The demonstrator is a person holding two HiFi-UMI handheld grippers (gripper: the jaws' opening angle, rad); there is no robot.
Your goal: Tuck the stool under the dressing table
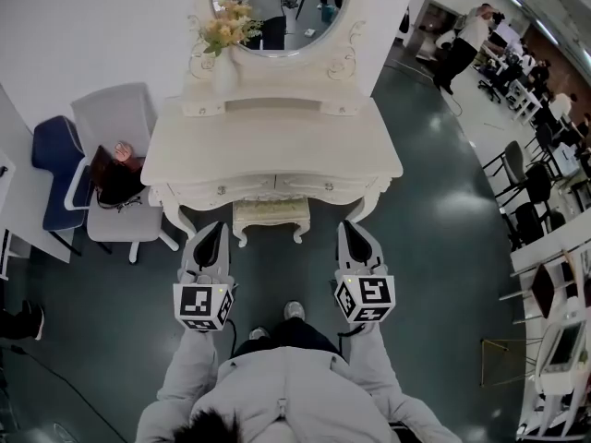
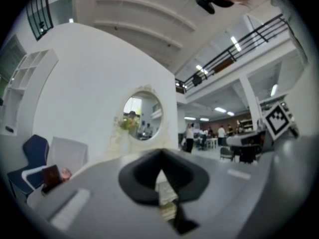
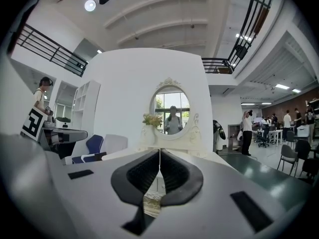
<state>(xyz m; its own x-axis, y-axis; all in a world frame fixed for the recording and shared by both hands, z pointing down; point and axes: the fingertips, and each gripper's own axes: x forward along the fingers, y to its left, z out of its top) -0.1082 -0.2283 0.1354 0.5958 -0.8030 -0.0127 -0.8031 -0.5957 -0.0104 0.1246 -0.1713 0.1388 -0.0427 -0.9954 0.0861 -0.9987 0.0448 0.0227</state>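
Right gripper view shows the right gripper with fingers pressed together on nothing; the left gripper is likewise closed and empty. Both hang level near the stool, one on each side. The stool sits mostly beneath the dressing-table counter.

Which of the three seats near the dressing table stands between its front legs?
The cream stool, centred at the dressing table; the white chair and the blue chair stand to one side.

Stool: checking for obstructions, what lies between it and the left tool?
Head view: only bare floor separates the stool from the left tool.
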